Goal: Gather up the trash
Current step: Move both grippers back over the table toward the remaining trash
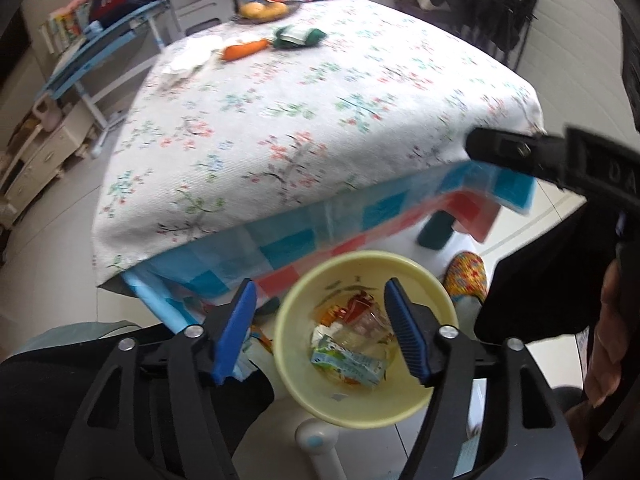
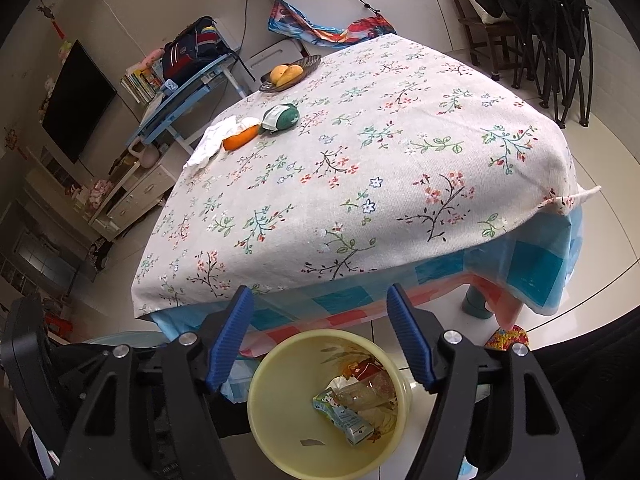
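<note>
Two black tongs with ribbed blue pads hang over a round pale-yellow plastic bin (image 2: 280, 420) on the floor beside a table (image 2: 360, 160) draped in floral cloth. The left tongs (image 1: 324, 332) and right tongs (image 2: 320, 336) both gape wide, empty. Crumpled wrappers (image 2: 352, 404), glossy and creased, lie in the bin.

The left gripper (image 1: 320, 330), black-framed with blue ribbed pads, tilts steeply downward, jaws apart and empty. The matching right gripper (image 2: 320, 336) angles down too, jaws spread, gripping nothing.
</note>
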{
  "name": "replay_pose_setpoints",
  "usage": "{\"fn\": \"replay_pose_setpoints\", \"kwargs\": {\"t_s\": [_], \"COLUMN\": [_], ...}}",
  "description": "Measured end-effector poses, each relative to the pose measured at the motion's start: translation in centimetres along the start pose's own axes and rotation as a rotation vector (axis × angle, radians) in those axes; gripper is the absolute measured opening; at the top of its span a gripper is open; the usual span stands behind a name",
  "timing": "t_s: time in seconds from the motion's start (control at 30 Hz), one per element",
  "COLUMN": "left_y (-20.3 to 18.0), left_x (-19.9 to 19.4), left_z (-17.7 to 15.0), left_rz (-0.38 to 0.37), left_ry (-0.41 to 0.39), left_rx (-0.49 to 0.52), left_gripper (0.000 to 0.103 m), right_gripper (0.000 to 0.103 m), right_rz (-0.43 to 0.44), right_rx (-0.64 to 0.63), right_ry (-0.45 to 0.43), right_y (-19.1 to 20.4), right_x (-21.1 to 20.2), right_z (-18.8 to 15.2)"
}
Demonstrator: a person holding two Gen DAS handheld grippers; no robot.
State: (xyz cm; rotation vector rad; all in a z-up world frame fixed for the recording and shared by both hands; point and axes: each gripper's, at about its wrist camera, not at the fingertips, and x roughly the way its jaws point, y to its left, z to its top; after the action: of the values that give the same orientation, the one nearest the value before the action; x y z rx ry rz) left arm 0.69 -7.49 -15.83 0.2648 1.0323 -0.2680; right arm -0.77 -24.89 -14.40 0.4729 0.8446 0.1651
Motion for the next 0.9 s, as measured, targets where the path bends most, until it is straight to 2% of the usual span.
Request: {"fn": "replay_pose_setpoints", "kwargs": {"t_s": [0.3,0.43,0.63,0.9], "left_y": [2.3,3.1,5.2,8.2], "left_x": [-0.3,-0.7,-1.0,-0.8], "left_z": [0.4,1.3,4.2,6.5], "left_rz": [0.065,0.066,0.105,0.118], "left_ry": [-0.038,-0.079,-0.132,-0.150], "left_rx": [-0.113,-0.151,-0.205,-0.278], "left_gripper": [0.075,0.082,0.084,0.084], "right_gripper": [0.070,0.072,0.077,0.077], "right_rz": [-0.005,-0.010,-0.006,-0.006], "right_rx": [-0.007,-0.037,-0.094,-0.114], "right_ry": [-0.004,-0.015,-0.031,-0.028], "right_y": [0.1,0.8,2.1,2.8], "right_x": [0.0,0.0,0.2,1.4], "right_z": [0.1,0.3,1.3,2.7]}}
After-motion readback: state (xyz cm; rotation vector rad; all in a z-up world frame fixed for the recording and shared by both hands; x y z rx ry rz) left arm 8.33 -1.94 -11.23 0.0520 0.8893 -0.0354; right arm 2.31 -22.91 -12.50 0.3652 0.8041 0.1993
